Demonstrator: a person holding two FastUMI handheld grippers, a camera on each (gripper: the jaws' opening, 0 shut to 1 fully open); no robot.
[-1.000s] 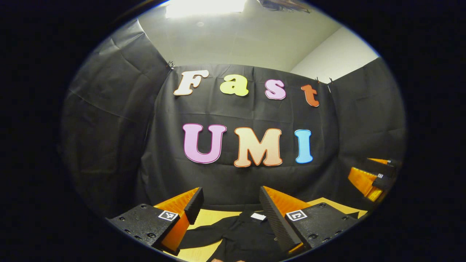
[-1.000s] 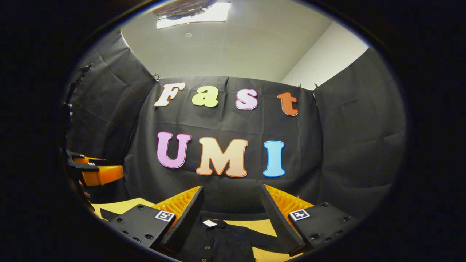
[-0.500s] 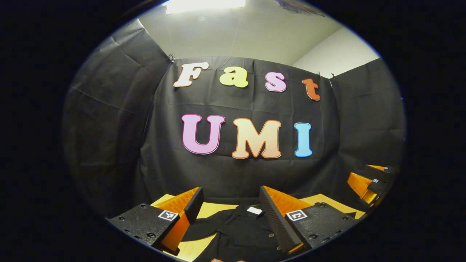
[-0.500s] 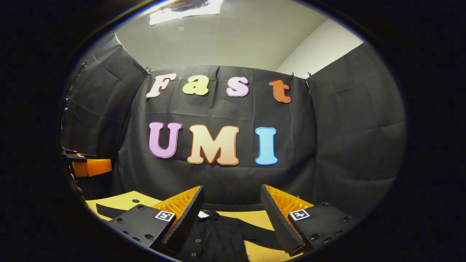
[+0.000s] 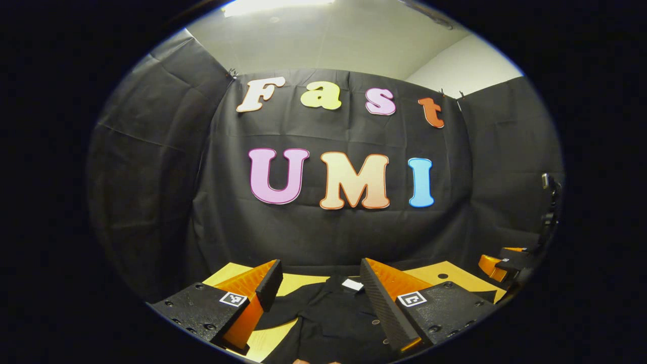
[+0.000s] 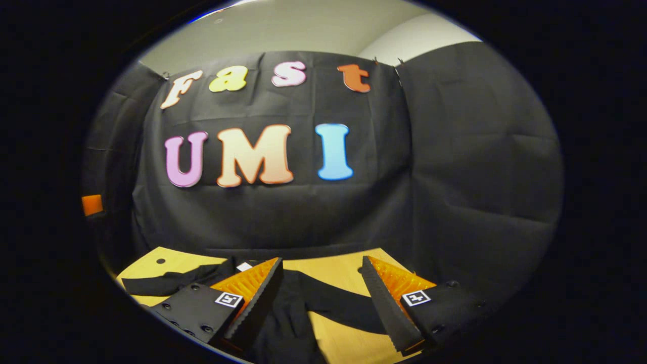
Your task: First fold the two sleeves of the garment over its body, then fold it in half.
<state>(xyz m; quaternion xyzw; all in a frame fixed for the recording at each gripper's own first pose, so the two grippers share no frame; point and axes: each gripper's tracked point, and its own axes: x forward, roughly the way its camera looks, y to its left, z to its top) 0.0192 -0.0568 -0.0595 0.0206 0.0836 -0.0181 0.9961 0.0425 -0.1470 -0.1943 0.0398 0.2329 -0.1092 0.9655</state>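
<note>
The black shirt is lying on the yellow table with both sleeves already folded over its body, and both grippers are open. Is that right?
Not quite. In the right gripper view, a sleeve of the black shirt lies stretched out across the yellow table, not folded. Both the left gripper and right gripper are open.

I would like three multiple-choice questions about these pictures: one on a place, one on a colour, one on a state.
1. Where does the garment lie?
A. on the table
B. on the wall
C. on a chair

2. What colour is the garment?
A. white
B. black
C. red

3. How do the sleeves lie?
A. both folded over the body
B. spread out to the sides
C. rolled up

Key: 1 A, it lies flat on the table. 2 B, the cloth is black. 3 B, the right sleeve and left sleeve stretch outward.
</note>
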